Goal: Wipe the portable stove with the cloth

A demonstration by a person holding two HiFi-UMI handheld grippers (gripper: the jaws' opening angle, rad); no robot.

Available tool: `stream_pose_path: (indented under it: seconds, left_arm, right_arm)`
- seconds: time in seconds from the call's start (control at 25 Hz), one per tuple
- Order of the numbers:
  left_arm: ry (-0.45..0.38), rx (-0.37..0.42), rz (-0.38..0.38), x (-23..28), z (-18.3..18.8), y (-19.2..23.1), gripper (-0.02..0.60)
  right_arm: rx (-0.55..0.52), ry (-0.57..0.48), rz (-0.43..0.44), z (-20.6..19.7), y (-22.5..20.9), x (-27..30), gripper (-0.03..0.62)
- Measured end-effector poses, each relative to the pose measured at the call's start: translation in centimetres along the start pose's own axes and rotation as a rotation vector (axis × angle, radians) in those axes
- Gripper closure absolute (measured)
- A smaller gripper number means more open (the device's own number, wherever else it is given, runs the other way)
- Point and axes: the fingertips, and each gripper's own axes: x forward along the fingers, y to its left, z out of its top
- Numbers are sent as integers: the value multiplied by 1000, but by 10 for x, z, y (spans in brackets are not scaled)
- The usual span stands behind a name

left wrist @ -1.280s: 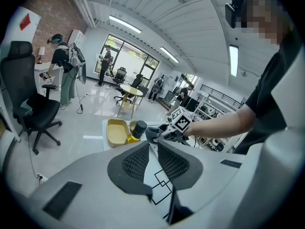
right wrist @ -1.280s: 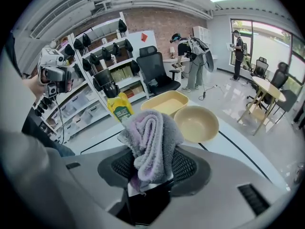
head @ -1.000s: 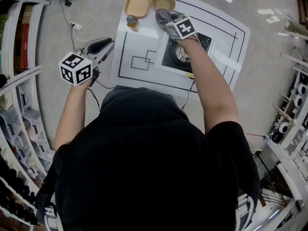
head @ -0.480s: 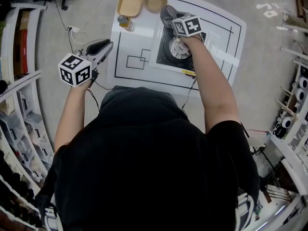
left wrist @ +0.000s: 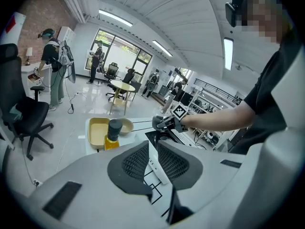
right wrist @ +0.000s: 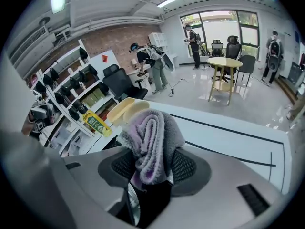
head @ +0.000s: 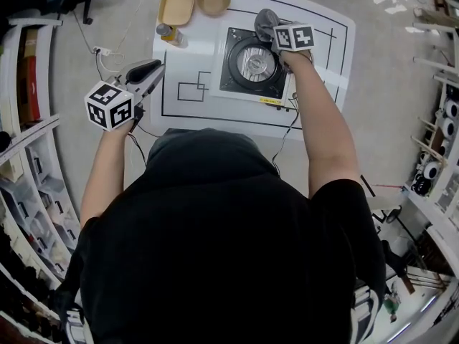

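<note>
The fingers of the right gripper (right wrist: 152, 170) are clamped on the cloth (right wrist: 151, 132), which is held as a folded grey wad. Most of the wad stands proud of the jaws, probably so that fabric and not plastic meets the surface being wiped. The portable stove (head: 249, 61) is set on a white board in the far right part of the table (head: 192, 112), its round burner in the middle of the black top. The cloth is held over the stove's far right corner, with the arm stretched out across the near edge of the table. Whether the fabric is pressed onto the metal or just above it cannot be told. From this the wiping is judged to be under way at the stove's rim.

The fingers of the left gripper (left wrist: 151, 157) are a narrow gap apart, and nothing is held between them. It is kept off the table's left edge, well apart from the stove, most likely to leave the wiping arm room.

A yellow tray (head: 177, 4) and a bowl (head: 213, 0) are set at the far left corner, with a bottle (head: 167, 33) just beside the tray; none of these is touched.
</note>
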Motion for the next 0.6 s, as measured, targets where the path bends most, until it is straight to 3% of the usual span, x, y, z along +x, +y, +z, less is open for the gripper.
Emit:
stream_pose_path:
  seconds: [0.36, 0.6]
  left_arm:
    - [13, 16, -28, 19, 0, -23, 506]
    - [22, 18, -46, 28, -3, -37, 506]
  right_arm:
    - [105, 23, -80, -31, -64, -41, 390]
    - [228, -24, -61, -38, -89, -66, 390]
